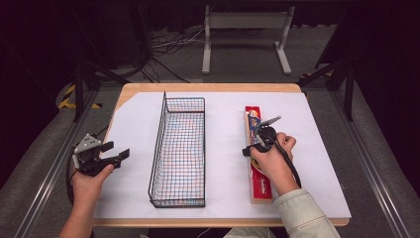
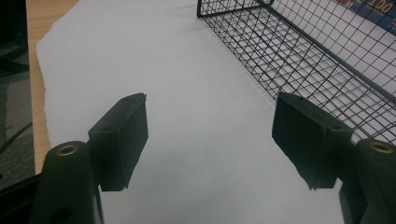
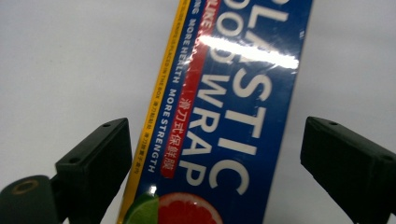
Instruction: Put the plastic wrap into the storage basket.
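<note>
A long plastic wrap box lies lengthwise on the right part of the white sheet. Its blue face with white letters and a grapefruit picture runs up between my right gripper's jaws. That right gripper hovers over the box's middle, open, with one jaw on each side and neither touching it. A black wire basket stands empty at the table's centre. My left gripper is open above bare sheet, to the left of the basket, holding nothing.
The sheet covers most of a wooden table. Beyond the far edge are a white metal stand and cables on the floor. Metal rails run along both sides of the table.
</note>
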Demonstrator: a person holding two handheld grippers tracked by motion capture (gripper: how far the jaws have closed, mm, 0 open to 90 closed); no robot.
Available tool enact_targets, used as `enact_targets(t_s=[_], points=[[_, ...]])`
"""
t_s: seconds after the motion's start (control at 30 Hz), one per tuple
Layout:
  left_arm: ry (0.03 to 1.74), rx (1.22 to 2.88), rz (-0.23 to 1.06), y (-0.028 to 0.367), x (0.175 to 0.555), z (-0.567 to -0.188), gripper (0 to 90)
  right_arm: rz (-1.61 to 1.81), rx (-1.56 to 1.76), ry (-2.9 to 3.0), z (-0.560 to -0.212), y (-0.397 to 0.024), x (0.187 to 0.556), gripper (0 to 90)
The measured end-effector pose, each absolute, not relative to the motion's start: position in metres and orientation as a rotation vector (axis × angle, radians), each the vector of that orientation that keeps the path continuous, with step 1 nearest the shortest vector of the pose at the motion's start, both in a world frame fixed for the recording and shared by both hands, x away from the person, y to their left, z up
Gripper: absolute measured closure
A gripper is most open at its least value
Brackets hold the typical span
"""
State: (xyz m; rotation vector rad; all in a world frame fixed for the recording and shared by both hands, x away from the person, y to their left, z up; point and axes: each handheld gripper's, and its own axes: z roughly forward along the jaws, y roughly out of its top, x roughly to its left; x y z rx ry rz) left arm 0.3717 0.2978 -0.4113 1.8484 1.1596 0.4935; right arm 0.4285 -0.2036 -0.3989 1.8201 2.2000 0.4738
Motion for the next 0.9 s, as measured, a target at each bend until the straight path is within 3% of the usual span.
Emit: enact_targets(t_s=[0.17, 0.3, 0.37, 0.6, 0.9], points=[[1.158, 1.849, 0.49, 0.297, 0.372, -0.411, 27.4, 0.417, 1.831, 2.194, -0.406, -0.201, 0.432, 10.9], [1.158, 1.849, 0.493, 0.296, 0.372, -0.412, 27.4, 0.388, 1.895, 2.153, -0.41, -0.197, 0.433, 17.0], [1.15, 1.853, 0.489, 0.295, 0.37, -0.411, 27.4, 0.37, 1.92, 2.156, -0.411, -0.196, 0.434, 24.6], [1.143, 1.855, 0.49, 0.296, 0.358, -0.412, 27.4, 0.302, 1.962, 2.148, -0.413, -0.19, 0.436, 34.2], [1.146, 1.836, 0.495, 0.301, 0.333, -0.409, 27.4, 0.263, 2.024, 2.073, -0.411, -0.184, 0.436, 38.4]])
